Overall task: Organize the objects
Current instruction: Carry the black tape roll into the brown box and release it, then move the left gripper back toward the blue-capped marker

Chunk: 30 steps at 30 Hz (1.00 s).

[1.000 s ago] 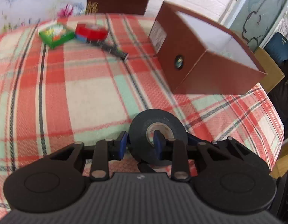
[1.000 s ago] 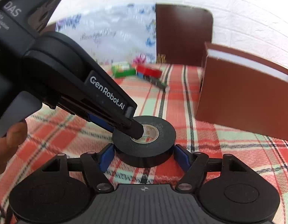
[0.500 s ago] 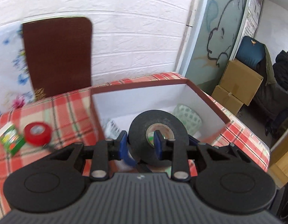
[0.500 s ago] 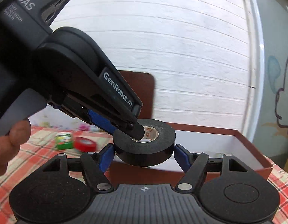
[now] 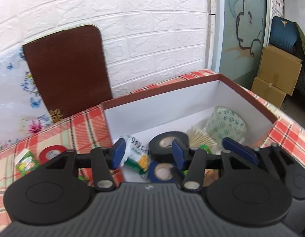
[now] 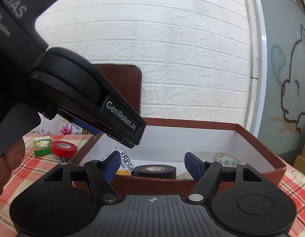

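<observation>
Plaid table; black tape roll (image 5: 168,145) lying in box (image 5: 162,98); left claw (image 5: 148,154) just opening, right claw (image 6: 152,165) apart, both empty.

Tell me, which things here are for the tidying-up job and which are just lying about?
For the job: brown box, black tape roll, red tape roll, green packet, clear tape roll.

Just lying about: cardboard boxes, brown board.

Both wrist cams sit close above the brown box (image 5: 249,96), left looking steeply down into it, right nearly level w/ rim; both share box interior & brick wall (image 6: 192,59).
</observation>
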{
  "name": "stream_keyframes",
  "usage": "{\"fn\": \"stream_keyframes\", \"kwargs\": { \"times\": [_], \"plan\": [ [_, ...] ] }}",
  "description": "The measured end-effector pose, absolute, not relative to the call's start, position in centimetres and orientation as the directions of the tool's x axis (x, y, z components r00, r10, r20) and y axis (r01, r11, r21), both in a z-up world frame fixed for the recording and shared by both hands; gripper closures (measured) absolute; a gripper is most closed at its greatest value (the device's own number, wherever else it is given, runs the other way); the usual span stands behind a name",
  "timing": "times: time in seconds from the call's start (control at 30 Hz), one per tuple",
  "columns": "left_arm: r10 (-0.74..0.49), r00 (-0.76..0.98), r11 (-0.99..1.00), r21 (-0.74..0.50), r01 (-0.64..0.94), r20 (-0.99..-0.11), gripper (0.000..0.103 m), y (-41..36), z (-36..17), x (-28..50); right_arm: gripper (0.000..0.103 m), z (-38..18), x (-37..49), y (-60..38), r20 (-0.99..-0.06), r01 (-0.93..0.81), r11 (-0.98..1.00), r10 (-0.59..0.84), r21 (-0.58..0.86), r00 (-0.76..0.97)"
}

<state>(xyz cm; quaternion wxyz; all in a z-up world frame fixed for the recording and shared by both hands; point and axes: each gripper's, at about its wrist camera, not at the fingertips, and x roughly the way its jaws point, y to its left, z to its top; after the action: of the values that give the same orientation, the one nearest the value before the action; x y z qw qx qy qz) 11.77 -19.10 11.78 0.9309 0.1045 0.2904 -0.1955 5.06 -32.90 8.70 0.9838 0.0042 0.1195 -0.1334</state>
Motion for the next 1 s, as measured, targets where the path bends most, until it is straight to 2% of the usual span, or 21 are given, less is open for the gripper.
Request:
{"fn": "stream_keyframes", "kwargs": {
  "times": [0.2,0.47,0.7,1.0],
  "plan": [
    [-0.264,0.78,0.92,0.095,0.381,-0.567,0.045,-16.6,11.8,9.7,0.031,9.3,2.8,-31.5,-0.228,0.263,0.964,-0.248,0.038,0.942],
    [-0.199,0.794,0.954,0.072,0.291,-0.574,0.042,-11.5,11.1,8.0,0.031,9.3,0.8,-27.4,-0.24,0.181,0.983,-0.167,0.035,0.956],
    [-0.12,0.792,0.982,0.044,0.182,-0.599,0.041,-6.0,9.6,8.0,0.031,8.4,1.2,-21.8,-0.328,0.04,0.999,-0.031,0.023,0.944],
    [-0.009,0.775,0.998,0.037,0.041,-0.632,0.036,0.5,6.9,9.4,0.031,6.9,4.1,-18.2,-0.433,-0.041,0.999,0.045,0.02,0.9]
  ]
}}
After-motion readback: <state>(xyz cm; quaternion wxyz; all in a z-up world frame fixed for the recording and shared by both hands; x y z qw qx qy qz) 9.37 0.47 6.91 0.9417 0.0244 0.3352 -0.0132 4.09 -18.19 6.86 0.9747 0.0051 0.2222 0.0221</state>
